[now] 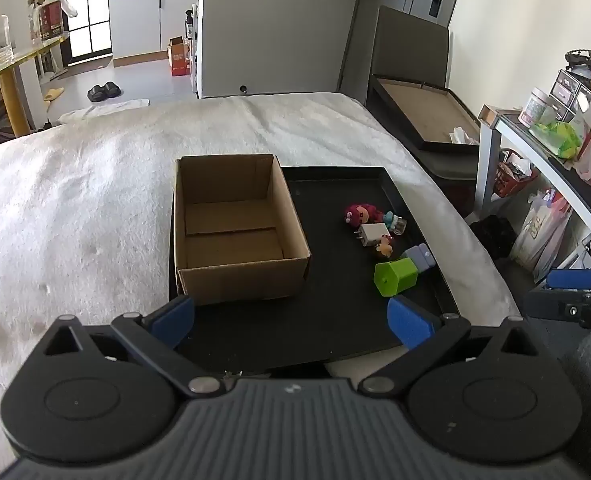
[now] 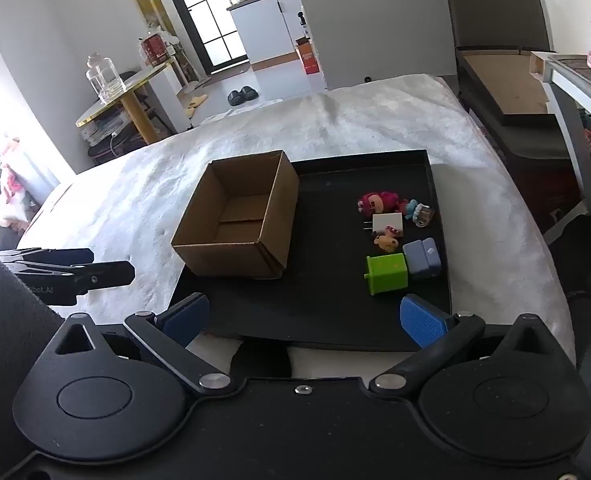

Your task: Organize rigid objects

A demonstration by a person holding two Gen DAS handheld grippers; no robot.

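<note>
An open, empty cardboard box stands on the left part of a black tray. On the tray's right lies a cluster: a green block, a blue-grey block, a white plug charger, a pink figure and smaller figures. My left gripper hangs open over the tray's near edge, holding nothing. My right gripper is open too, also at the near edge. Each gripper shows at the other view's side.
The tray lies on a white fluffy blanket over a bed. A dark chair and a flat box stand at the right, beside a cluttered shelf. A yellow-legged table with a glass jar stands far left.
</note>
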